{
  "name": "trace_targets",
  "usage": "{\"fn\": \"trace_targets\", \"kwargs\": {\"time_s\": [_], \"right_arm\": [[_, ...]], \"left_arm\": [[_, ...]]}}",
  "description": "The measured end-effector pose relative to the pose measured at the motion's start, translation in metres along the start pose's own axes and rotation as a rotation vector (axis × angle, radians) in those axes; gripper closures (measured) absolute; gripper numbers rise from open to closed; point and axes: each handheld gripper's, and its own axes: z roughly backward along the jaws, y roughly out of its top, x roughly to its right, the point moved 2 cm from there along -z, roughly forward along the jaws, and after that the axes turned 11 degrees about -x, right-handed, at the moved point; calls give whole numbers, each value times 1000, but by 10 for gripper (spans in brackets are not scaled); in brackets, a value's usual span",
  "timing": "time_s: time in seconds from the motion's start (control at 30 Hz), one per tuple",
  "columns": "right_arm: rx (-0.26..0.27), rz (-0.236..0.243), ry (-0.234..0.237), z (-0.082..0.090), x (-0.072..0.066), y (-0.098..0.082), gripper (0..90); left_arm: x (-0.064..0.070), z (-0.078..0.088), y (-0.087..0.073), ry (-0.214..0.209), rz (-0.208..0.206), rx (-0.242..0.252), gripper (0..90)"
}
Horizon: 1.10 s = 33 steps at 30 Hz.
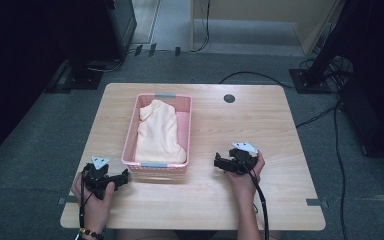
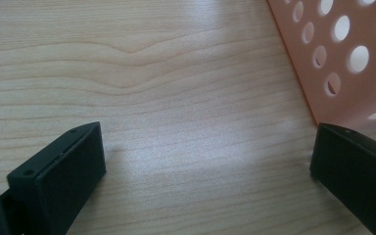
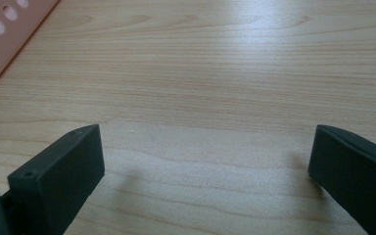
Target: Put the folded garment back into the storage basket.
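A pink perforated basket (image 1: 185, 127) stands on the wooden table (image 1: 240, 130), left of centre, with a folded pale peach cloth (image 1: 158, 132) inside it. My left gripper (image 1: 125, 176) rests low by the basket's near left corner, open, with nothing between its jaws; in the left gripper view (image 2: 208, 164) the basket's wall (image 2: 342, 54) stands just past the right jaw. To the right of the basket my right gripper (image 1: 217, 162) lies near the tabletop, open and empty (image 3: 208, 161), with the basket's edge (image 3: 5, 34) far off at upper left.
A round dark cable hole (image 1: 229, 98) marks the table's far side. Black cables (image 1: 330, 115) trail over the grey carpet to the right. Dark equipment stands (image 1: 85, 70) flank the table at the back. Bare wood lies right of the basket.
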Motion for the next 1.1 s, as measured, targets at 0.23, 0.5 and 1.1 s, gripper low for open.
{"fn": "trace_targets", "kwargs": {"time_s": [0.23,0.5,1.1], "right_arm": [[-11,13,-25,2,5,-2,0],[-14,21,-46,3,9,-3,0],[-15,1,-55,9,24,-8,2]], "left_arm": [[0,0,0,0,0,0,0],[0,0,0,0,0,0,0],[0,0,0,0,0,0,0]]}}
